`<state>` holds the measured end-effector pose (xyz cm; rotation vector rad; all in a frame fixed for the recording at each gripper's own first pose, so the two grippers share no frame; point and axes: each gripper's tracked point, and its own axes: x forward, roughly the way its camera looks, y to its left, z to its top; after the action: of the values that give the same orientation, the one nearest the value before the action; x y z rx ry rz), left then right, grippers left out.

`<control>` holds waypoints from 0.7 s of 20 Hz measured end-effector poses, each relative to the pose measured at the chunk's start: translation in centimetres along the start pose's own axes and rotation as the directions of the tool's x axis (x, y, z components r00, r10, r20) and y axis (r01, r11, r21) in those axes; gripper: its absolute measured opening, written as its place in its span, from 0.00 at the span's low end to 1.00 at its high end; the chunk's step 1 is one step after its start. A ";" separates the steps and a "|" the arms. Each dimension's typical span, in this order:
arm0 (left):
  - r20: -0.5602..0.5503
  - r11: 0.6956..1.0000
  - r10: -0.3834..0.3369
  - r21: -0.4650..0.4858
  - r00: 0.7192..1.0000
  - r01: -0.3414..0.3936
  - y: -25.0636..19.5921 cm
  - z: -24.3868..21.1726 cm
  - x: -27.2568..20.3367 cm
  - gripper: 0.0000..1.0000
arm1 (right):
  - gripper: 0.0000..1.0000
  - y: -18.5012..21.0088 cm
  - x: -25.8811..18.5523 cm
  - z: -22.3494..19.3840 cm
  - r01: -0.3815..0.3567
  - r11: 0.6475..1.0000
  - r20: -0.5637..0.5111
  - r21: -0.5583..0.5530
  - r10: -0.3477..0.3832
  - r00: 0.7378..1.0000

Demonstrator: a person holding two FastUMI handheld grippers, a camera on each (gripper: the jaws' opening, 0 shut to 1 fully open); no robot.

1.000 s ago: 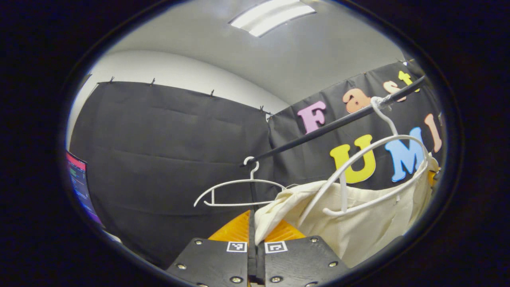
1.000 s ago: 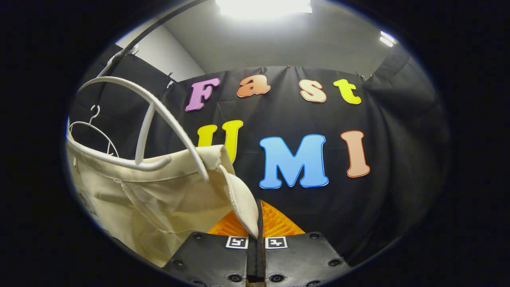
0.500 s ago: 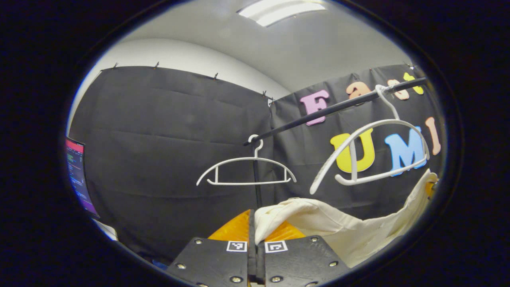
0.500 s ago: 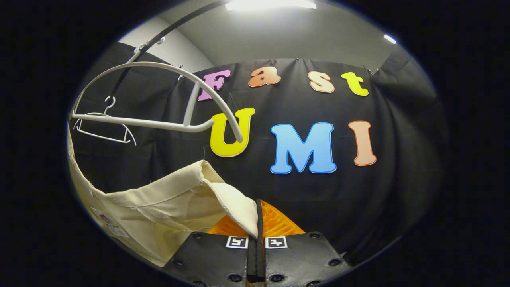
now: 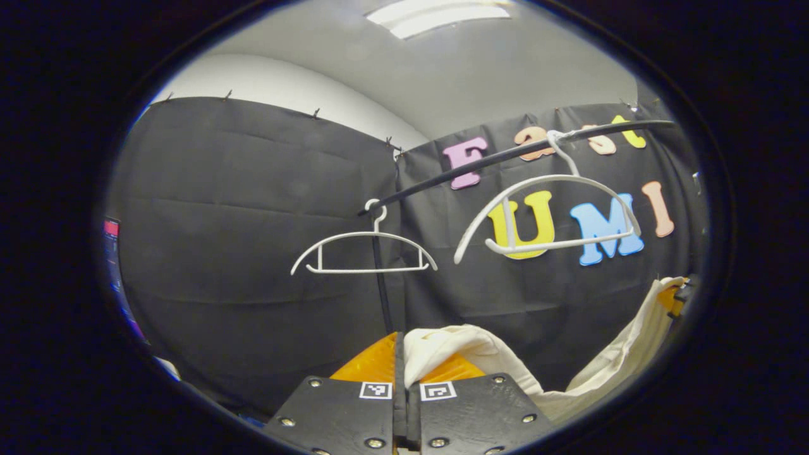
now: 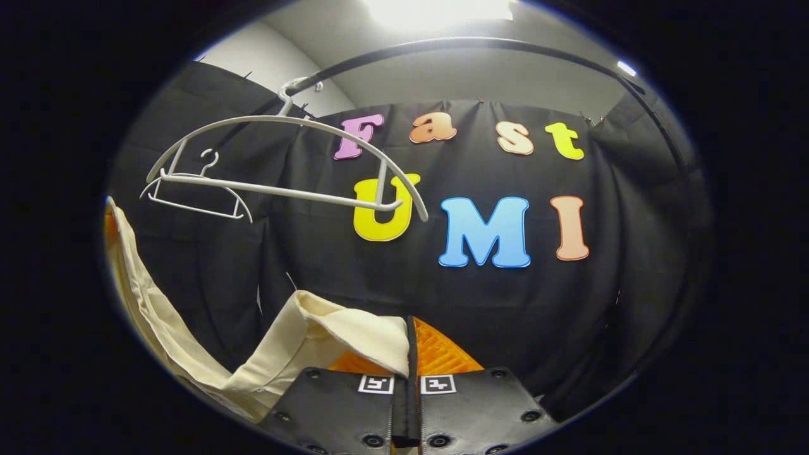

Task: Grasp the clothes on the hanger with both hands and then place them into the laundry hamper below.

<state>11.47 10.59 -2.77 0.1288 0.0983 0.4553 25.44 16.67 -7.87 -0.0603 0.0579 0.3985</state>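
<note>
The cream garment [image 5: 632, 344] hangs below the near white hanger [image 5: 547, 218], free of it and strung between the two grippers — the lifting-off looks done and the carrying-down is the step in hand. The left gripper [image 5: 401, 360] has its orange fingers closed together on one bunched end of the cloth, which spills out just right of the finger line in the left gripper view. The right gripper [image 6: 412, 354] is clamped the same way on the other end, a folded hem [image 6: 354, 328] pinched between its pads in the right gripper view. From there the fabric sags down and sweeps up toward the far left edge, where an orange bit of the other gripper [image 6: 111, 224] shows.

The laundry hamper is said to stand below; both cameras look up and outward, so its place under the near hanger cannot be told. The next move, as I judge it, calls for lowering both hands together, tilting the grippers down to find the hamper's mouth, then opening both sets of fingers over it.

Above the near hanger runs the black rail [image 6: 480, 44] — its hook rests on it. A second empty hanger [image 5: 363, 253] sits farther along the rail, beyond the near one. Both are well above the cloth, so little stands in the way, though the slack middle could catch the hamper's rim.
</note>
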 end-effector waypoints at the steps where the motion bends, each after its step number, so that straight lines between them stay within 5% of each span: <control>1: -0.003 1.000 -0.017 -0.008 1.000 0.017 -0.3 0.0 -0.4 0.03 | 0.01 0.6 -1.0 0.4 -0.010 1.000 0.003 0.001 0.010 1.000; 14: 0.029 0.949 -0.296 -0.105 0.955 0.298 -3.6 -0.1 -6.6 0.03 | 0.04 13.4 -11.7 3.1 -0.233 0.972 0.032 0.017 0.232 0.972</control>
<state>7.14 4.49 -2.99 0.0087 0.0780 0.1576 9.56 24.74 -4.58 -0.0276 0.0401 0.6332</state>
